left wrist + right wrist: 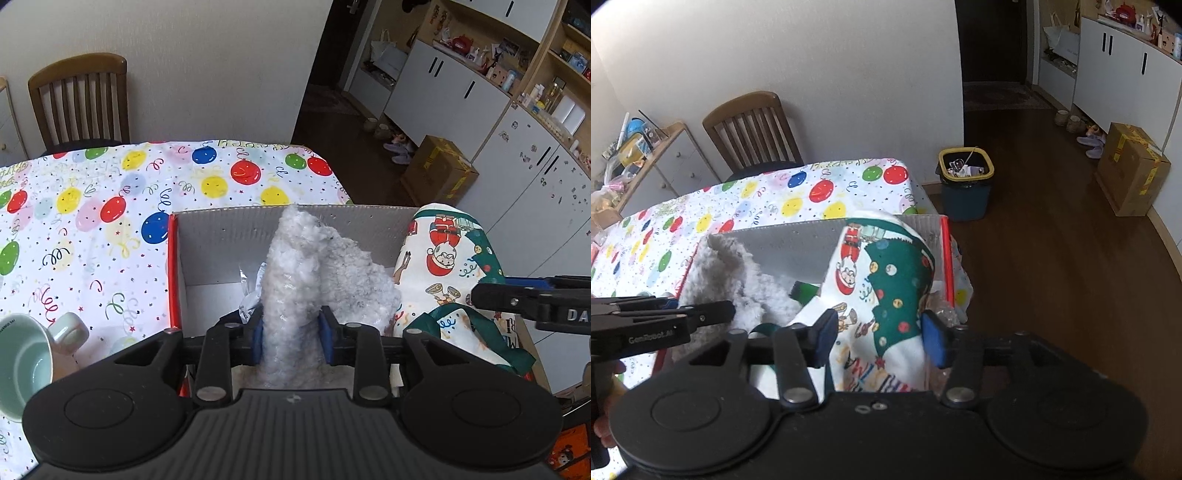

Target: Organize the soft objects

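A box with grey corrugated walls [229, 229] and a red outside stands on the balloon-print tablecloth [110, 229]. A fluffy white cloth [295, 258] rises out of it, and my left gripper [291, 332] is shut on its lower part, blue pads pressing both sides. To the right, a Christmas-print cloth [439, 251] with a green ribbon loop stands in the same box. In the right wrist view this cloth [857, 266] sits between the pads of my right gripper [879, 336], whose jaws stand open around it. The box wall [790, 243] shows behind it.
A pale green mug [26, 365] lies on its side at the table's left. A wooden chair [79, 99] stands behind the table. Past the table's right edge are a yellow-rimmed bin [966, 184] and a cardboard carton [1130, 170] on the dark floor.
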